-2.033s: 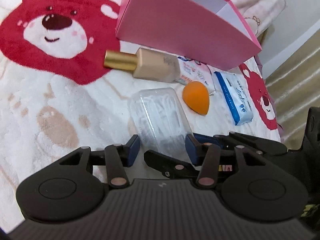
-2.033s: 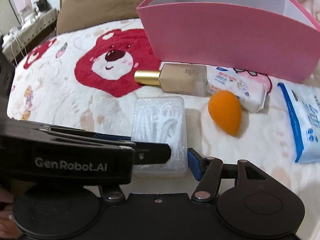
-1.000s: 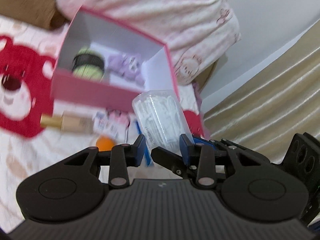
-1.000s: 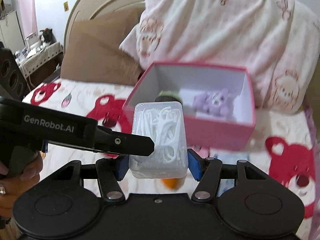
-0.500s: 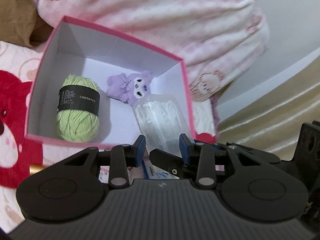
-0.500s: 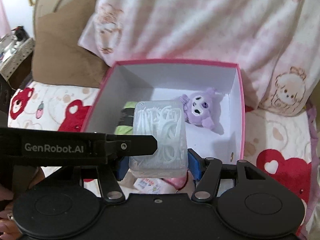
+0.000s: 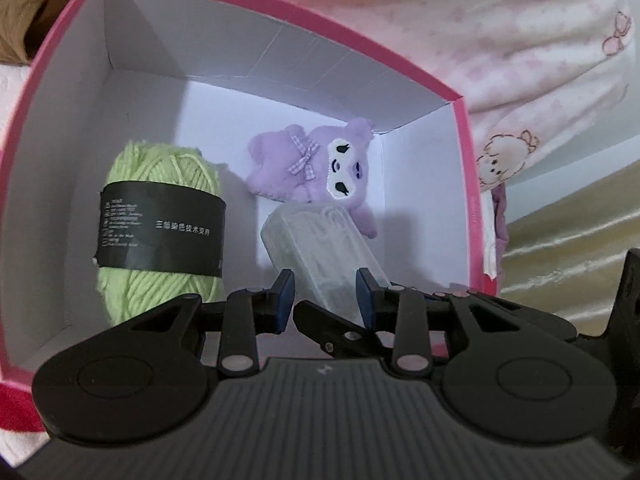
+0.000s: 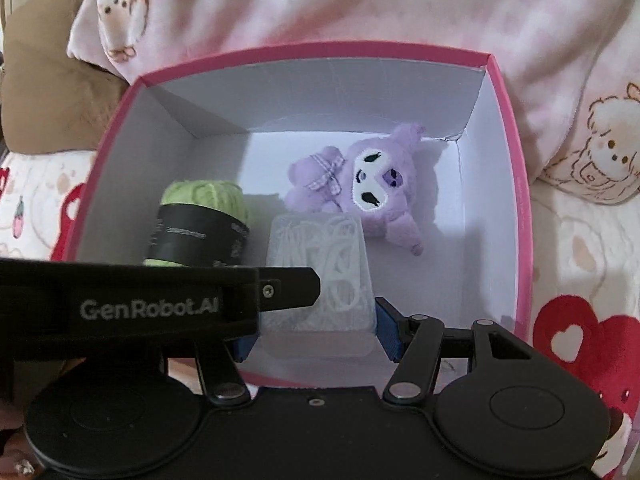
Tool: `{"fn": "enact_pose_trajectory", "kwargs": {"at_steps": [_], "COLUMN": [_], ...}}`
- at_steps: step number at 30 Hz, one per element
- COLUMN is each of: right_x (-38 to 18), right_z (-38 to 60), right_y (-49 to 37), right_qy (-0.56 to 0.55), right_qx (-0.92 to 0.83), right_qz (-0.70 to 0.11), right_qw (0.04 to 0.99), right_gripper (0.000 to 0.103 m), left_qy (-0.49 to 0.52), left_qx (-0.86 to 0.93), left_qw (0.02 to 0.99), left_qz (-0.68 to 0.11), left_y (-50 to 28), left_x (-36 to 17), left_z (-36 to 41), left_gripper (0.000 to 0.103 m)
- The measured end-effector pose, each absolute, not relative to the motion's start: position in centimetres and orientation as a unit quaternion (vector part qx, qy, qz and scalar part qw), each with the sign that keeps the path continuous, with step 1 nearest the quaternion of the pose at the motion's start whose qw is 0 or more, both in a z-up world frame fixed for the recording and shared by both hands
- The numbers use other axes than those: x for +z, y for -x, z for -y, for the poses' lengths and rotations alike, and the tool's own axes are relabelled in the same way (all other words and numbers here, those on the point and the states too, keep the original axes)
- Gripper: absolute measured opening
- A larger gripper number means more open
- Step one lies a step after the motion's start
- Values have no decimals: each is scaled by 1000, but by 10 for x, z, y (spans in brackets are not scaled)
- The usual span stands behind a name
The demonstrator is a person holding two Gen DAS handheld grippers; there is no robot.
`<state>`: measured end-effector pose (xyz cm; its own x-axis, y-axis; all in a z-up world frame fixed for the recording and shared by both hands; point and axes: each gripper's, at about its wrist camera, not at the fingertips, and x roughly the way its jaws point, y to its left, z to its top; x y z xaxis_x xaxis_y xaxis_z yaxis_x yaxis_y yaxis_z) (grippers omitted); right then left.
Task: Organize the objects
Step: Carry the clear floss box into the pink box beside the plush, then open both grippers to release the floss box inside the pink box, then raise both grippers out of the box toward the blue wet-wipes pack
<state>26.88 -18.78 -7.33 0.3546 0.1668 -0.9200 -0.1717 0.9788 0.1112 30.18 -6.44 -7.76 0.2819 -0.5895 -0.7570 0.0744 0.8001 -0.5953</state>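
- Clear plastic case [image 8: 320, 280] of white bits hangs inside the pink box [image 8: 516, 184], above its floor at 6 o'clock from the purple plush [image 8: 360, 184], green yarn ball [image 8: 200, 220] at its 9 o'clock
- Right gripper [image 8: 316, 334] clamps the case by its long sides
- Left gripper [image 7: 325, 294] has jaws closing on the case's near end; pads look to touch it
- Step, as judged: lowering into box; next calls for setting down on bare floor, then release

Crowded pink cardboard box, open only from above

A green yarn ball with a black band [image 8: 200, 220] filled the left of the pink box [image 8: 516, 184]; a purple plush toy [image 8: 360, 184] blocked the back; bare white floor lay free along the right wall.
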Motion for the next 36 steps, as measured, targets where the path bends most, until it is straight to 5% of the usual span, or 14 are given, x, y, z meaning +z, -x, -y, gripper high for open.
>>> {"fn": "enact_pose_trajectory", "kwargs": {"at_steps": [21,29,36], "right_x": [-71,-57,-53], "right_z": [188,217,233], "right_y": [-273,-254,-246], "right_qy": [102,117,128], "right_qx": [130,168,162], "right_qz": [-558,-517,-492], "right_qw": [813,831,846], "right_gripper": [69,33,32], "left_qy": [246,262,287], "left_qx": [-237,-200,-201], "left_qw": [751,749,729], "left_qz": [-565,-574,-589], "left_y": [-312,-307,-310], "left_x": [-112,-112,-117], "left_z": [73,80,107], "left_gripper": [25,29,27]}}
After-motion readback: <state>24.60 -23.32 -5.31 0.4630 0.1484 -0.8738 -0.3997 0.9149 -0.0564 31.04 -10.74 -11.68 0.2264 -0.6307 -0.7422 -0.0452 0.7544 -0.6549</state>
